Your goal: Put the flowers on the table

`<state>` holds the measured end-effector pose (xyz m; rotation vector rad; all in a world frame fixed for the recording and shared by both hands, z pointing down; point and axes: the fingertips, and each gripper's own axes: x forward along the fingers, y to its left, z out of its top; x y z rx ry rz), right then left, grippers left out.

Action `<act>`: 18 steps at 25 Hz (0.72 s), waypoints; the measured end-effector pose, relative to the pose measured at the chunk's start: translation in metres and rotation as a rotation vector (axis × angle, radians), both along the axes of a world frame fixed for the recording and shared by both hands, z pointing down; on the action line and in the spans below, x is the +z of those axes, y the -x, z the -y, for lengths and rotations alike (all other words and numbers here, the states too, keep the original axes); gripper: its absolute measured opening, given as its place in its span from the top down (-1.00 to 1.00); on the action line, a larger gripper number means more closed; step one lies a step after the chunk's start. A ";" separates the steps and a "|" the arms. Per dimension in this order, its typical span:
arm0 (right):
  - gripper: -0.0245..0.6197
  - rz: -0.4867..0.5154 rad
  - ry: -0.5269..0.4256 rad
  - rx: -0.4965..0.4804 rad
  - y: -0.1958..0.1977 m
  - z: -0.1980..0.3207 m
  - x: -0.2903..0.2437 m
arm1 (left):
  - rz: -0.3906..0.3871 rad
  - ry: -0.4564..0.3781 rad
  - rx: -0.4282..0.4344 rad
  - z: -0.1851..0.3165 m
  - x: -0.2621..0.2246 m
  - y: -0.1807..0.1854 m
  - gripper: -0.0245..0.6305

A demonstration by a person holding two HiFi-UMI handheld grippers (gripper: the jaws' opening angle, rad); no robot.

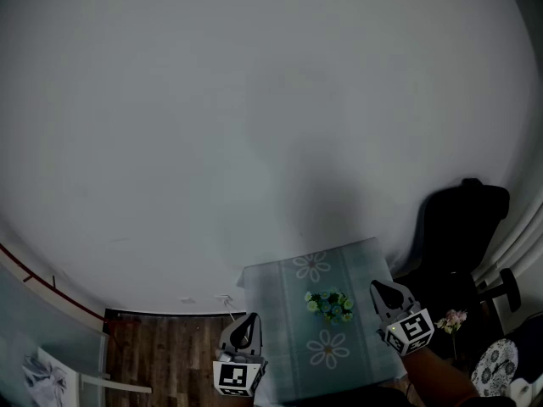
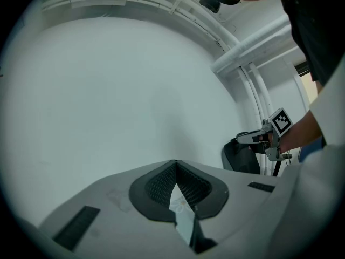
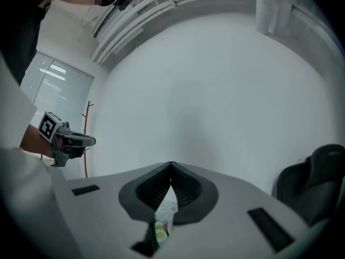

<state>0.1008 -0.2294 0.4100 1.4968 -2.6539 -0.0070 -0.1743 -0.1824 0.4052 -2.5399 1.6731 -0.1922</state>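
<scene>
One bunch of flowers (image 1: 329, 305) sits mid-surface (image 1: 356, 257), between two printed daisies. Two tongs flank it: the left tongs (image 1: 249, 320) at the surface's left edge and the right tongs (image 1: 375, 288) over its right edge. Both are closed tip to tip, gripping nothing. One pink sprig (image 1: 451, 319) stands right of the surface.
</scene>
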 end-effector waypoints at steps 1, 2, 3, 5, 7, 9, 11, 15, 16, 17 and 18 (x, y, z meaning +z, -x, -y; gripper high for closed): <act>0.87 -0.001 -0.005 0.003 0.000 0.000 -0.001 | -0.001 0.001 -0.001 0.000 0.000 0.001 0.91; 0.87 -0.003 -0.011 0.005 0.000 0.000 -0.002 | -0.002 0.001 -0.003 0.000 0.001 0.002 0.91; 0.87 -0.006 -0.014 0.005 0.001 0.000 -0.003 | -0.003 0.001 -0.003 0.000 0.001 0.002 0.91; 0.87 -0.008 -0.016 0.005 0.002 -0.001 -0.004 | -0.007 -0.001 -0.003 0.000 0.000 0.002 0.91; 0.87 -0.005 -0.016 0.006 0.002 -0.001 -0.004 | -0.007 -0.005 -0.002 0.000 -0.001 0.001 0.91; 0.87 -0.003 -0.018 0.007 0.002 0.000 -0.005 | -0.008 -0.008 -0.002 0.001 -0.002 0.000 0.91; 0.87 -0.003 -0.020 0.008 0.002 0.000 -0.004 | -0.010 -0.011 -0.002 0.001 -0.003 0.000 0.91; 0.87 -0.003 -0.023 0.011 0.004 -0.003 -0.005 | -0.015 -0.017 -0.004 -0.002 -0.004 0.002 0.91; 0.87 -0.003 -0.024 0.011 0.004 -0.003 -0.005 | -0.017 -0.017 -0.004 -0.003 -0.005 0.002 0.91; 0.87 -0.003 -0.024 0.012 0.004 -0.003 -0.005 | -0.019 -0.018 -0.005 -0.003 -0.005 0.002 0.91; 0.87 -0.003 -0.023 0.012 0.004 -0.003 -0.005 | -0.019 -0.018 -0.005 -0.003 -0.005 0.003 0.91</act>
